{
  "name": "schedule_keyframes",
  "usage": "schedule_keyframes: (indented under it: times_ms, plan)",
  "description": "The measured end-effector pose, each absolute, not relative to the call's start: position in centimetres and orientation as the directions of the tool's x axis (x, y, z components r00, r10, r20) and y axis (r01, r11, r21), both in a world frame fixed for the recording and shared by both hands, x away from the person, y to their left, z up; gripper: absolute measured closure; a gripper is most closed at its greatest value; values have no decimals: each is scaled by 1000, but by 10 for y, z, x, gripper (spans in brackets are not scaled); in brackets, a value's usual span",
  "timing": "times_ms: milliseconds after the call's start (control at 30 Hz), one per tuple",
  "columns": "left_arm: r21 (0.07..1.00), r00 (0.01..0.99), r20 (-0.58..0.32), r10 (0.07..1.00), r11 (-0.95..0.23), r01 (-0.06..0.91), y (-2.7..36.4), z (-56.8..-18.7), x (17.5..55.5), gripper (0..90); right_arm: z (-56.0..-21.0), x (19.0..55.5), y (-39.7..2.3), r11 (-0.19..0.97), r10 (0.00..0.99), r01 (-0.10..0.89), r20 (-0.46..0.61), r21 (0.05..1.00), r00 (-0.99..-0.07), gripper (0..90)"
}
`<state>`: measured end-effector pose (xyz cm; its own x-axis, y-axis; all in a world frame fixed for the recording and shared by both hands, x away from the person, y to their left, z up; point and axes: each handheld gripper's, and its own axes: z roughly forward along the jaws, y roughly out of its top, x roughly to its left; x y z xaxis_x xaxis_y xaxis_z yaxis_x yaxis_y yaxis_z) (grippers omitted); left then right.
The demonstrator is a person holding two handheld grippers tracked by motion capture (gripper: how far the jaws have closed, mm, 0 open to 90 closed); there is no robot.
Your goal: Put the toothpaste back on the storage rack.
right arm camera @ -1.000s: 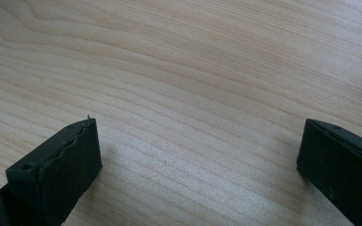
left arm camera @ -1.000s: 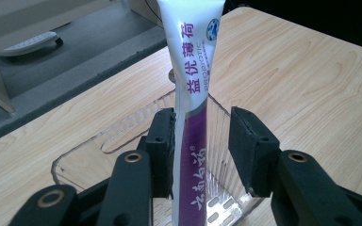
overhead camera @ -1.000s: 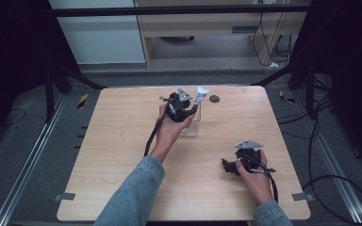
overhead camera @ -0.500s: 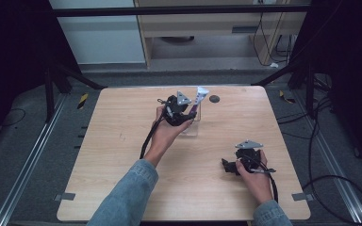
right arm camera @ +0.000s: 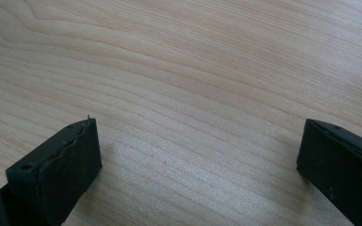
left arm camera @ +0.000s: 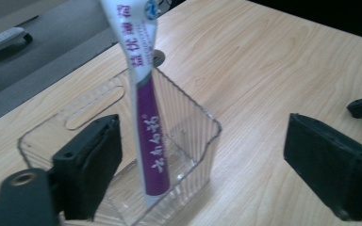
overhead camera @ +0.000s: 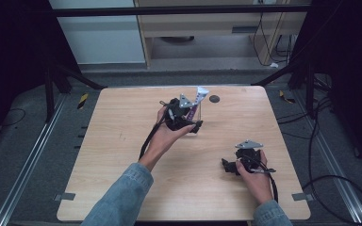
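Now withdraw the left tongs (left arm camera: pixel 202 165), jaws just opened wide and empty, straight back from the toothpaste tube (left arm camera: pixel 146 117) standing in the clear holder (left arm camera: pixel 195 155).

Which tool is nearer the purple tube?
Left. The left tool is right at the tube, which stands in the clear box, jaws open either side. The right tool rests far off.

A clear box (left arm camera: pixel 122 155) stands on the desk (overhead camera: pixel 122 155), toward the far edge and near the middle. A tube (left arm camera: pixel 146 122) stands in the box, leaning against its wall, its upper end well above the rim. Behind the box, near the far edge, lies a small round disc (overhead camera: pixel 214 99). The left tool (overhead camera: pixel 185 123) sits just before the box, the tube between its jaws but untouched. The right tool (overhead camera: pixel 228 165) rests on the desk, well apart at the near right.
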<state>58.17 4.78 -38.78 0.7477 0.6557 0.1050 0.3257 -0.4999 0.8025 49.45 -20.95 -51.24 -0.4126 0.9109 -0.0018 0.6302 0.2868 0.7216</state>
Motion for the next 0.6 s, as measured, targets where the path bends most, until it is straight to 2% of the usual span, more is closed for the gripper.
schedule_keyframes:
  times_ms: [167,433,600]
  plan:
    - [794,781,144,607,-542,275,39,-385,570,47,-512,494,-209,286,911,630,0,722,-412,5]
    - [756,829,188,527,-617,221,31,-388,552,39,-512,494,-210,288,911,630,-2,721,-413,5]
    - [753,831,185,525,-619,223,33,-391,545,40,-512,494,-210,287,911,630,-2,721,-413,5]
